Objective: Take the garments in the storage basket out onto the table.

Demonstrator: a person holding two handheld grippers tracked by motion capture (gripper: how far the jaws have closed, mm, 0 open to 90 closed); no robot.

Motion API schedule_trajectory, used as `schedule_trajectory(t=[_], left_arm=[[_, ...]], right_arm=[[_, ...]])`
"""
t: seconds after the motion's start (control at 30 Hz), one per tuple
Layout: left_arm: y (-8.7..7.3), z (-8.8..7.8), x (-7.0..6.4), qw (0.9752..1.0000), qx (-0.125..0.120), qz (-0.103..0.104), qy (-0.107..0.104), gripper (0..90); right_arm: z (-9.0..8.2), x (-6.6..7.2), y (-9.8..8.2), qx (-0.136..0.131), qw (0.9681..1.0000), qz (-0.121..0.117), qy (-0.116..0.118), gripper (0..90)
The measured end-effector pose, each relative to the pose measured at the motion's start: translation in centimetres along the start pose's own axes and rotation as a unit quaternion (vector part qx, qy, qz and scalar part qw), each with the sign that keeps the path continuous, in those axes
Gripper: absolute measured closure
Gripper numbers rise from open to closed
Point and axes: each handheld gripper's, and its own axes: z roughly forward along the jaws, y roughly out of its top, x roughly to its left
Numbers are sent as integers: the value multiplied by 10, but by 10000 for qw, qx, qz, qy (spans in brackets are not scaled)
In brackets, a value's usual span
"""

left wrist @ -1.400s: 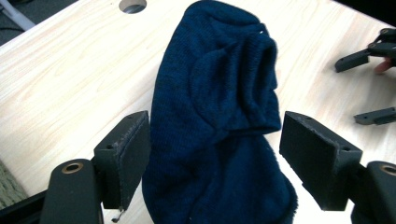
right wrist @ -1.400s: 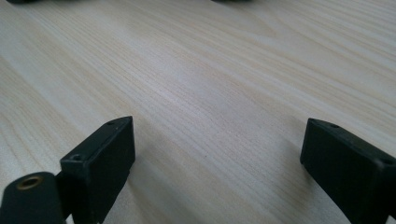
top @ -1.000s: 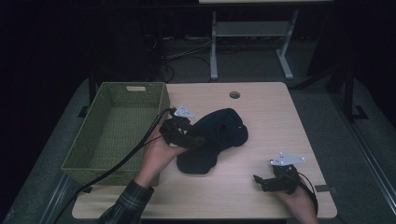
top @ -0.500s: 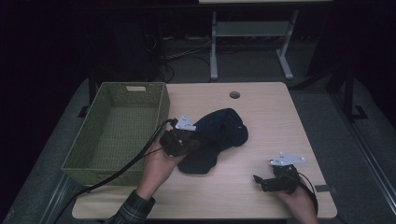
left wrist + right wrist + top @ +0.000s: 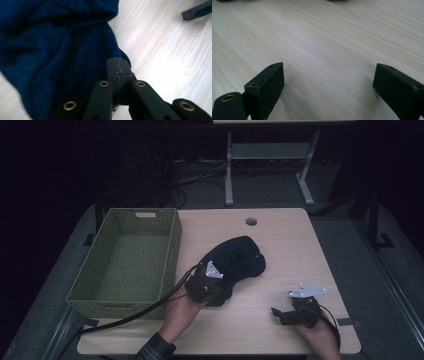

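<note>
My left gripper (image 5: pixel 209 287) sits at the near edge of the dark blue cloth (image 5: pixel 235 265), on the corner closest to me. In the left gripper view its jaws are pressed tight together, pad against pad, at the cloth's edge (image 5: pixel 55 60). The jaws have just been closing. Whether a fold of fabric is caught between them I cannot tell: the tips lie right against the hem, but no cloth shows clearly in the seam between the pads.

The cloth lies crumpled in a heap on the wooden table (image 5: pixel 290 245), about in the middle of it. It is just to the right of the green woven basket (image 5: pixel 125 265), near its right wall but apart from it. The basket stands on the left part of the table.

My right gripper (image 5: pixel 287 312) rests low over bare table, well to the right of the cloth and nearer to me than its near edge. In the right gripper view its jaws stand wide apart, with plain wood (image 5: pixel 324 50) between them and no object in the gap. It touches neither the cloth nor the basket.
</note>
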Motion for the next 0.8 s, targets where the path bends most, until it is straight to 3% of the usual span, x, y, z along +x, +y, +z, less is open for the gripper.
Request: schedule_trajectory(t=[0.2, 0.37, 0.53, 0.67, 0.8], left_arm=[[-8, 19, -2, 9999, 122, 9, 9, 899], [-17, 33, 5, 9993, 243, -177, -230, 899], [-19, 37, 0, 9986, 246, -176, -435, 899], [-22, 40, -3, 9985, 266, -141, -459, 899], [-23, 41, -1, 9984, 235, -144, -500, 899]], right_arm=[[0, 0, 0, 2, 10000, -6, -13, 99], [0, 0, 0, 1, 10000, -7, -12, 99], [0, 0, 0, 2, 10000, 4, -14, 105], [-1, -1, 6, 116, 9999, 9, 46, 149], [-6, -4, 16, -62, 9998, 104, 174, 180]])
